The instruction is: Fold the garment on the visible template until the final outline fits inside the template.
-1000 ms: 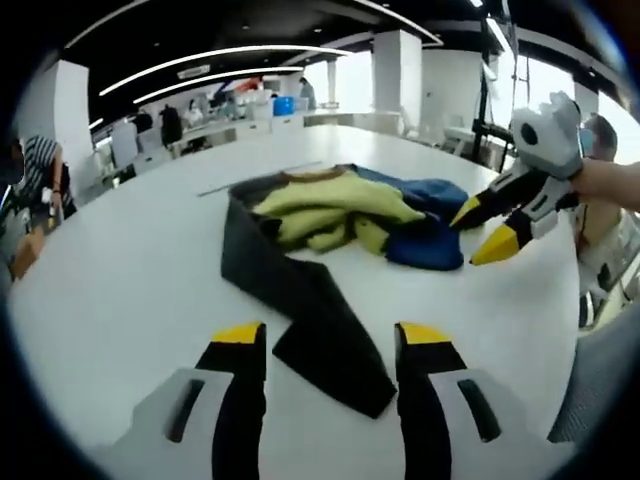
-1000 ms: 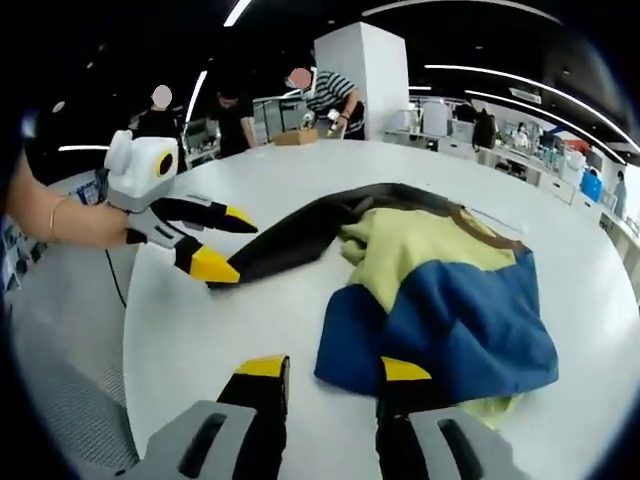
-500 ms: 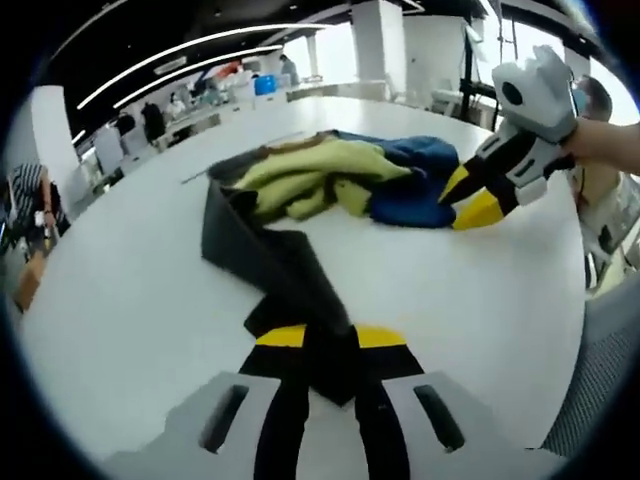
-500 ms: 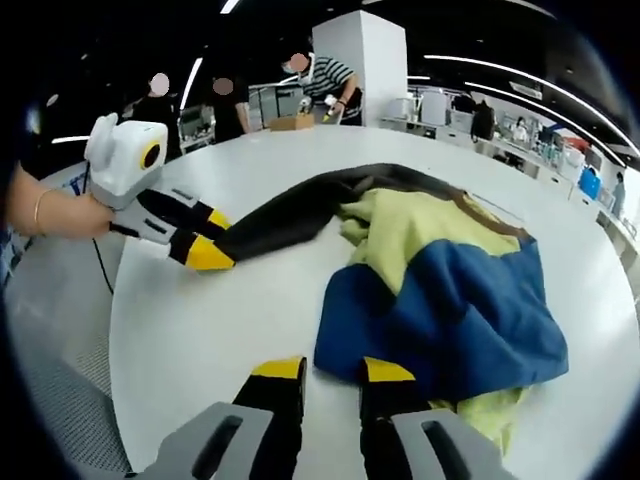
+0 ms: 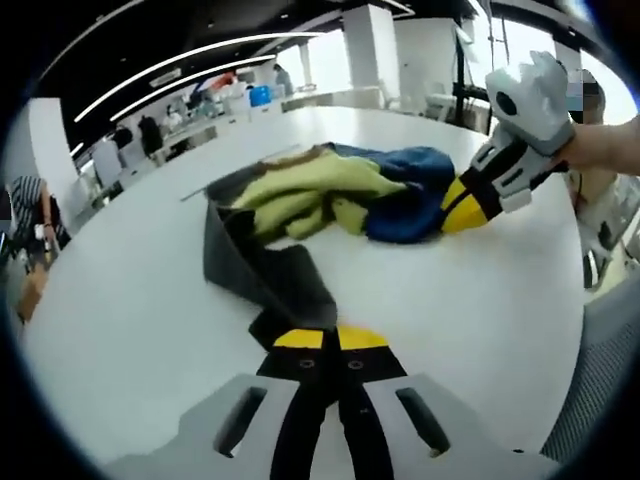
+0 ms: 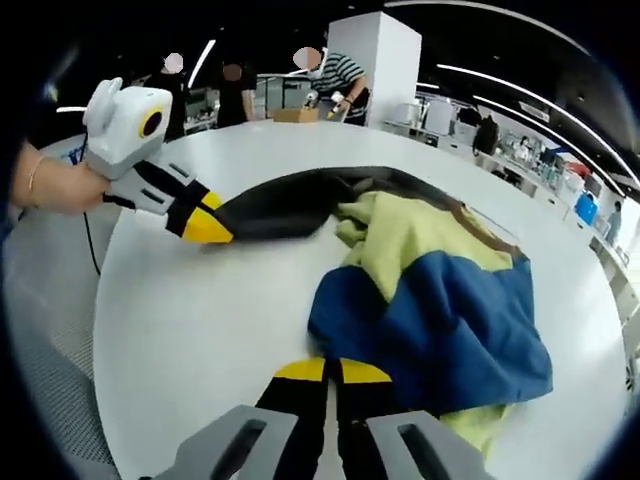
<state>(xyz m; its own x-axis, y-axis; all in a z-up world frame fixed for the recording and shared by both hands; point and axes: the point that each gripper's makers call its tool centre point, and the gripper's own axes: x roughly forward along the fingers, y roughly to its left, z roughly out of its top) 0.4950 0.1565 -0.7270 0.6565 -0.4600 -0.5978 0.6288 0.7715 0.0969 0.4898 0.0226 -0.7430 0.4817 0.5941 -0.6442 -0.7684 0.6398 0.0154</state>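
Note:
A crumpled garment lies on the white table (image 5: 120, 290). It has a dark grey sleeve (image 5: 265, 270), a yellow-green middle (image 5: 310, 185) and a blue part (image 5: 410, 200). My left gripper (image 5: 330, 338) is shut on the end of the grey sleeve. Coming in from the right, my right gripper (image 5: 458, 205) pinches the blue edge. In the right gripper view, the right gripper (image 6: 333, 370) is shut on the near hem of the blue part (image 6: 450, 310), with yellow-green cloth (image 6: 410, 235) behind it. At the left, the left gripper (image 6: 205, 222) holds the tip of the grey sleeve (image 6: 290, 205).
The table's rounded edge (image 6: 110, 400) runs close below and to the left of the grippers, with grey floor beyond. A person's hand (image 6: 50, 185) holds the left gripper. Several people (image 6: 330, 75) stand at desks far behind, beside a white pillar (image 6: 385, 60).
Both grippers were open a second ago. Each has moved in and shut on the garment: the left on the grey sleeve end, the right on the blue hem.

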